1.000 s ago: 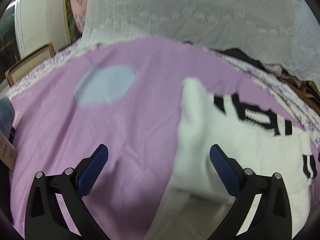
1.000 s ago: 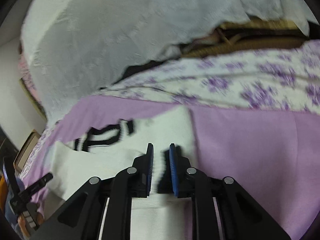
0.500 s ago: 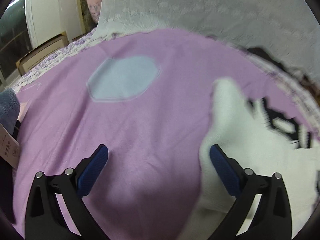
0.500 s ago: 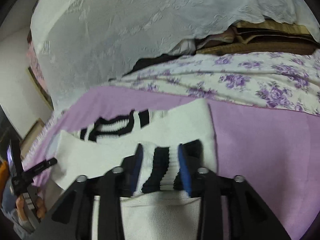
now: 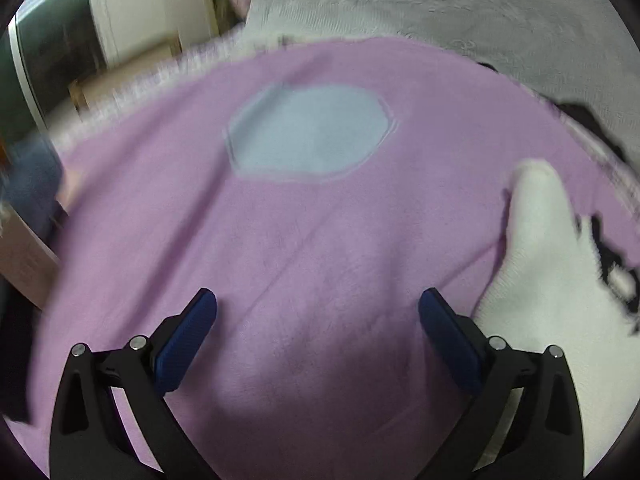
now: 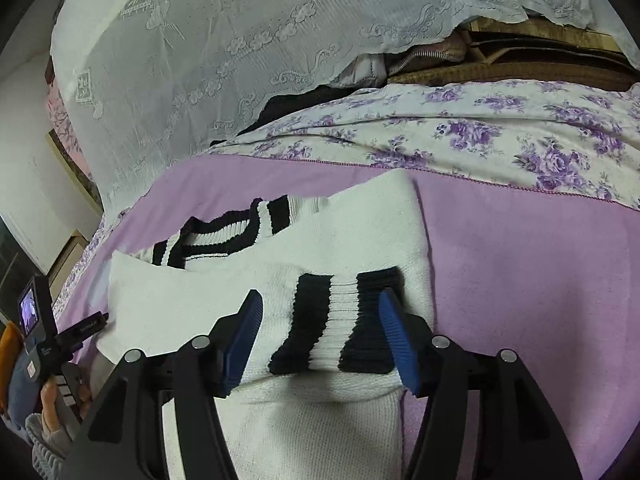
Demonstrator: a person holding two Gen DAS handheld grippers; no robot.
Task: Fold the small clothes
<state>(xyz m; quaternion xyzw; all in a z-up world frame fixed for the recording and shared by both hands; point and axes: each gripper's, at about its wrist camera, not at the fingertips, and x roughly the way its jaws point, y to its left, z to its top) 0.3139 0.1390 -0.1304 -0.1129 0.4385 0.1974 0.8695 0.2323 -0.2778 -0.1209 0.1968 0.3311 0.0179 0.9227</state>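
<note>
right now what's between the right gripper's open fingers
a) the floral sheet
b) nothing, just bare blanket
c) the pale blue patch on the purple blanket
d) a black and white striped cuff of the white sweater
d: in the right wrist view the right gripper stands open with the striped cuff of the white sweater lying between its blue pads.

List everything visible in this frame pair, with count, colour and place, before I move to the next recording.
sweater: one, white with black stripes, lying on the blanket
striped cuff: one, black and white, between the right fingers
blanket: one, lilac with a pale blue patch, covering the bed
floral sheet: one, white with purple flowers, beyond the blanket
lace cover: one, white, draped behind
left gripper: open, over bare blanket
right gripper: open, straddling the cuff
</note>
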